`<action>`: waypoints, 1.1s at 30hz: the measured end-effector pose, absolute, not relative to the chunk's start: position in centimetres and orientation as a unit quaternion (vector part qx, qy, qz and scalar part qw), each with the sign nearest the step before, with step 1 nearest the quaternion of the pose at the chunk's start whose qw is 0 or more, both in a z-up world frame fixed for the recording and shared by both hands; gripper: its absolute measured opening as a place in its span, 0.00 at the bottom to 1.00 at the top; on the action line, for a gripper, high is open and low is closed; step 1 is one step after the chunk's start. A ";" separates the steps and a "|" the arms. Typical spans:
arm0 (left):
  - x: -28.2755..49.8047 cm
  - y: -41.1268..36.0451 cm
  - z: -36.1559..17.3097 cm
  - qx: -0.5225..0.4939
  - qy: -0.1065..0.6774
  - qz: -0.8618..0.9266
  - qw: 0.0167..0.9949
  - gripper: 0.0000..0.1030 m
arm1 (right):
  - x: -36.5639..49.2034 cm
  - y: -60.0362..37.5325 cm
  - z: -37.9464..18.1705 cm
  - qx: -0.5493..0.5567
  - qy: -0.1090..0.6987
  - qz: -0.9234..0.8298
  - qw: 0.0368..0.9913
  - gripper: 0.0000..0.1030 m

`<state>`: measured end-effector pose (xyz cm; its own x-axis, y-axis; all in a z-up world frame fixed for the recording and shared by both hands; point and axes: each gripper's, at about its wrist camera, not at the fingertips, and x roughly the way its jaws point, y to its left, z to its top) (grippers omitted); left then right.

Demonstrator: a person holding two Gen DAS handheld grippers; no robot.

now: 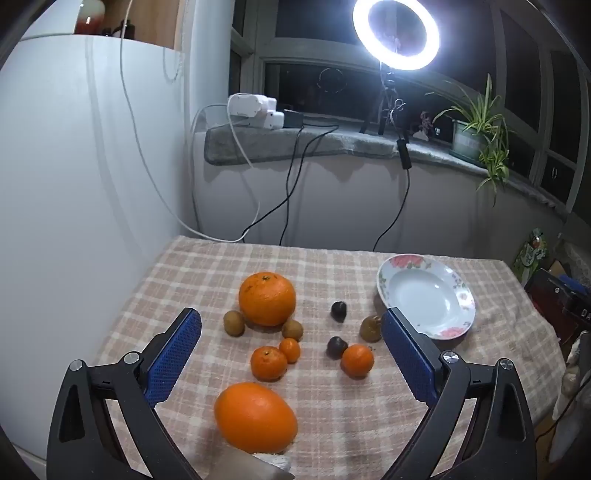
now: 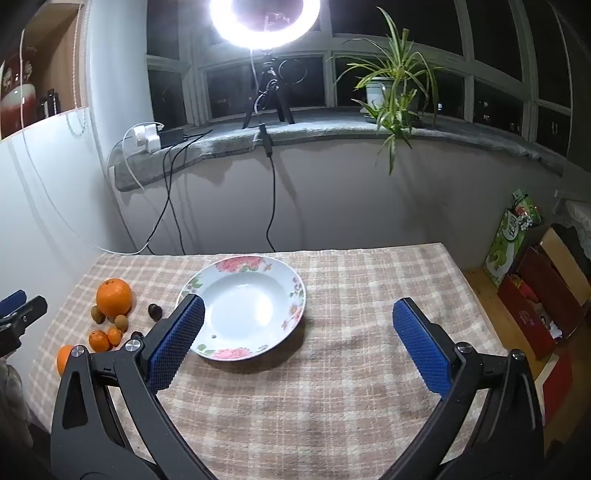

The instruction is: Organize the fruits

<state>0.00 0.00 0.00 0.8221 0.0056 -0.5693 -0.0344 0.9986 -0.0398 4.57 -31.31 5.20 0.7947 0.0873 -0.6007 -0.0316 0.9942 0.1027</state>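
Fruit lies on the checked tablecloth (image 1: 332, 406): a big orange (image 1: 267, 298) at the back, a smooth orange (image 1: 255, 417) at the front, two mandarins (image 1: 268, 363) (image 1: 357, 360), a tiny kumquat (image 1: 290, 349), brown kiwis (image 1: 233, 323), and dark chestnut-like fruits (image 1: 338, 310). An empty flowered plate (image 1: 424, 295) sits to their right; it also shows in the right wrist view (image 2: 242, 308). My left gripper (image 1: 291, 328) is open above the fruit, holding nothing. My right gripper (image 2: 298, 314) is open and empty, just in front of the plate.
A white wall panel (image 1: 74, 184) borders the table's left side. A ring light (image 1: 396, 35) on a tripod, chargers and a potted plant (image 2: 391, 92) stand on the sill behind. Cables hang to the table's back edge. Boxes (image 2: 543, 295) sit on the floor to the right.
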 end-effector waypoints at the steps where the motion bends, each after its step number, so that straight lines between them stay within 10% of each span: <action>1: 0.0 0.0 0.0 -0.024 0.298 0.014 0.954 0.95 | 4.6 -31.4 5.2 0.045 0.321 0.034 0.946 1.00; 33: -0.1 0.5 -0.4 -0.050 0.300 0.007 0.953 0.95 | 4.3 -30.1 5.8 0.028 0.317 0.002 0.948 1.00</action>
<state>-0.09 0.50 -0.38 0.8199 -0.0161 -0.5722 -0.0443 0.9948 -0.0915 4.28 -30.06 5.82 0.7988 0.0211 -0.6013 0.0150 0.9984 0.0550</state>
